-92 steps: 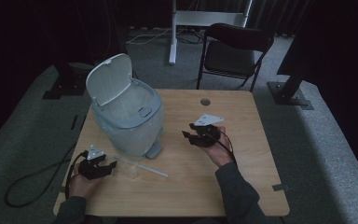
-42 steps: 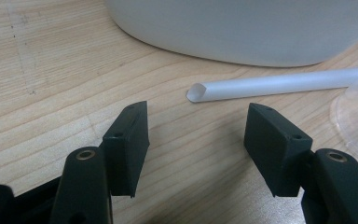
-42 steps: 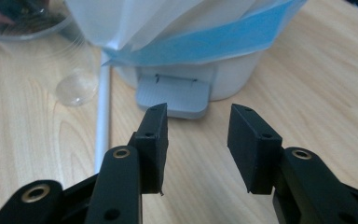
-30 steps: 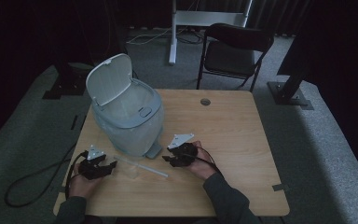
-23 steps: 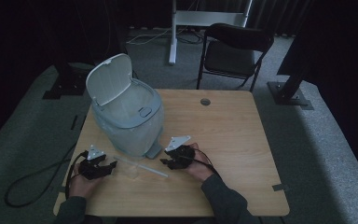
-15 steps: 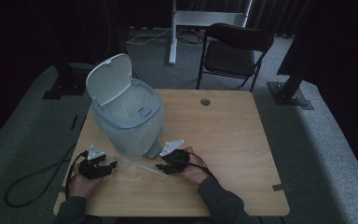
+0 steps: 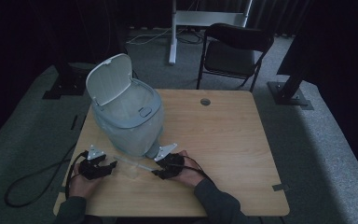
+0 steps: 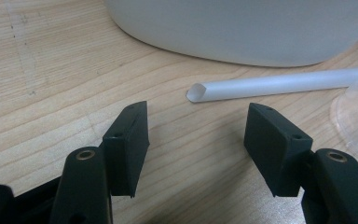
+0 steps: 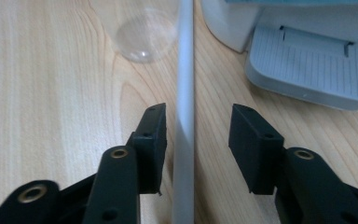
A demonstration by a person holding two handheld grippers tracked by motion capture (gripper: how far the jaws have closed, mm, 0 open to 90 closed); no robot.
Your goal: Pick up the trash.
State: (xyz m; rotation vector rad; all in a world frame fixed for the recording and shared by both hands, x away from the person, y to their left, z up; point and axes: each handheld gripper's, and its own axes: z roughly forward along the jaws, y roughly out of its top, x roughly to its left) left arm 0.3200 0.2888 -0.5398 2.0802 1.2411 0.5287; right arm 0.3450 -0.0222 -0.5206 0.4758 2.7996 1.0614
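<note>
Two tools at work | right tool [image 9: 196, 140] spread, straddling the straw [image 9: 185, 70] lying on the bench [image 7: 223, 140] beside the bin [image 7: 130, 116] | left tool [image 8: 196, 140] spread, empty | step: grasping approach | next: pinch the straw.

Straw's [image 9: 185, 93] far end cut off; bin's pedal [image 9: 317, 65] partly cropped

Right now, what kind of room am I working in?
Probably a recording studio or lab rather than a home: dark curtains all round, grey carpet, a lone wooden table and a folding chair by equipment stands.
</note>
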